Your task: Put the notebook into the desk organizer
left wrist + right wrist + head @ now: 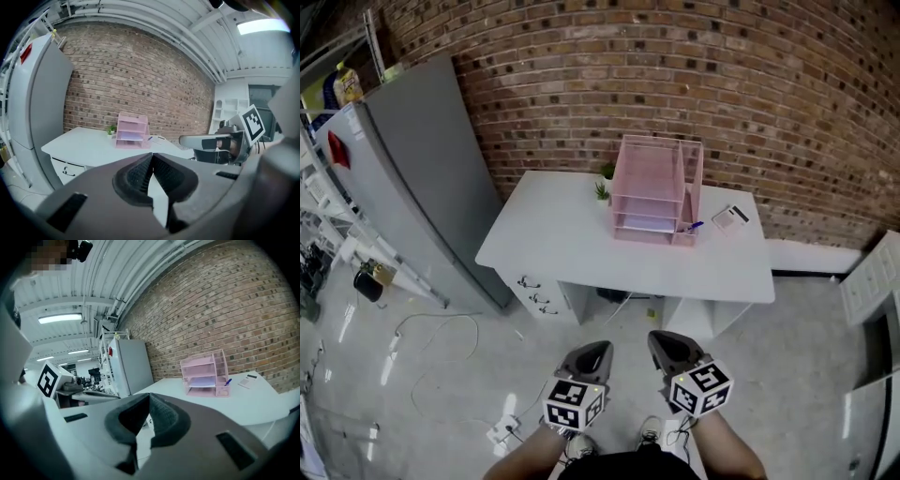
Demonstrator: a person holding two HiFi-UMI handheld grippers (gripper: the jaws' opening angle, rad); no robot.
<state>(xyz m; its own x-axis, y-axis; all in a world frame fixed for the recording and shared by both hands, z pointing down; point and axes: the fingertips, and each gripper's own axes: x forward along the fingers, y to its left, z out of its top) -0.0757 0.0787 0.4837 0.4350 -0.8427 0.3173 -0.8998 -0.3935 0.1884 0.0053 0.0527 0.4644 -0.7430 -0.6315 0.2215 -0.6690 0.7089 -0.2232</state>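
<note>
The pink desk organizer (656,192) (132,136) (205,373) stands at the back of a white desk (572,244). Right of it lies the small white notebook (730,218) (247,379), flat on the desktop. A blue pen (692,226) sticks out of the organizer's right side. My left gripper (598,349) (152,157) and right gripper (656,337) (149,401) are both shut and hold nothing. They hang side by side over the floor, well short of the desk's front edge.
A tall grey fridge (412,178) stands left of the desk. Two small plants (602,190) sit beside the organizer. Cables (441,347) and a power strip (502,431) lie on the floor at the left. White cabinets (872,277) stand at the right, with a brick wall behind.
</note>
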